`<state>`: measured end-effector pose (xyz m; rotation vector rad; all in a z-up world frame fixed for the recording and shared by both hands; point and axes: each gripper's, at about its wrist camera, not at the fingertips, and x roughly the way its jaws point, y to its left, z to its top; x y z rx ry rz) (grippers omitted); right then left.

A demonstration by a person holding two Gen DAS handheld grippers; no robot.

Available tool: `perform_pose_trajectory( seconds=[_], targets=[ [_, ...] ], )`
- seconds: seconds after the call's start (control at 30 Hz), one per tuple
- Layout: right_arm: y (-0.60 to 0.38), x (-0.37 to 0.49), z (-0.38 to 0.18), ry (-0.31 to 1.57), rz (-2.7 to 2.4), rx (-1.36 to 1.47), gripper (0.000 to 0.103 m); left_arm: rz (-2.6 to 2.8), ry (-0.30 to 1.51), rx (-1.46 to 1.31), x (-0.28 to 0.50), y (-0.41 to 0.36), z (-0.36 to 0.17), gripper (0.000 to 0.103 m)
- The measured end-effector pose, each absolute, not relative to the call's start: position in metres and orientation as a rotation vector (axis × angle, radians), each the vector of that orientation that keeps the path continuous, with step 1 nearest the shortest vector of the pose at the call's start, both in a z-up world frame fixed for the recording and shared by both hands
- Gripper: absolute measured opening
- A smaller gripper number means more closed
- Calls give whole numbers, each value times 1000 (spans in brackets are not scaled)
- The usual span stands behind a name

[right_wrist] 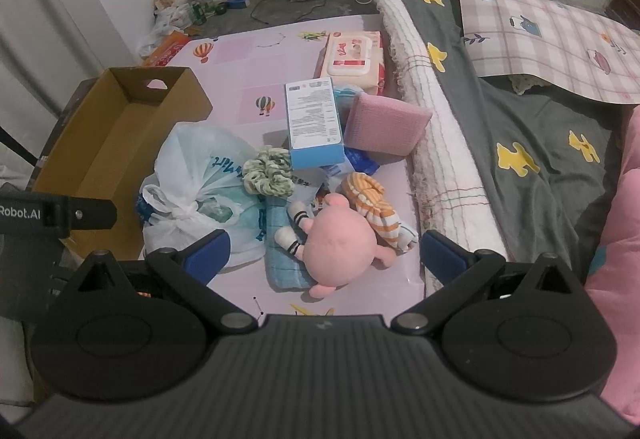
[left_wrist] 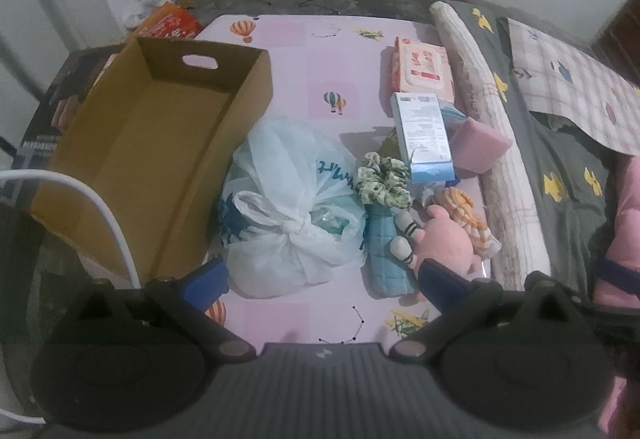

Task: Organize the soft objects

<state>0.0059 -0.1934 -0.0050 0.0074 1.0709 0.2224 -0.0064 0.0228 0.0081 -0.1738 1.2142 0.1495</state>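
Left tongs (left_wrist: 324, 279): we hold them spread wide, gripping nothing.
Right tongs (right_wrist: 326, 253): ours gape wide, empty.
Pink plush (right_wrist: 340, 243): lower centre, between the right fingers.
Cardboard box (left_wrist: 132, 143): left.

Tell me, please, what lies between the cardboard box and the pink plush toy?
The knotted white plastic bag and a folded blue cloth lie between the cardboard box and the pink plush toy; both wrist views show it.
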Motion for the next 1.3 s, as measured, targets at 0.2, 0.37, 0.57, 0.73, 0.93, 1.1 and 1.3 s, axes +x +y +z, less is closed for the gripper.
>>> perform_pose_trajectory(
  seconds=[0.2,0.37,0.57,0.73,0.93,1.1,1.3],
  targets=[
    [-191,6,-5,1076,230,0,102,166,1220,-187,-9,25,4,102],
    [-191,7,-4,1076,235,-6,102,170,1219,-187,-8,24,4,102],
    [-190,8,-4,1076,236,-11,102,170,1214,-177,-7,22,8,102],
    [-190,9,-4,1079,235,-8,102,170,1213,-174,-6,21,8,102],
    [-191,9,-4,1079,236,-7,102,170,1213,-172,-7,22,9,102],
    [-191,8,-5,1079,238,-8,102,171,1213,-171,-8,21,9,102],
    [-191,8,-5,1080,237,-7,102,171,1213,-169,-8,21,9,102]
  ],
)
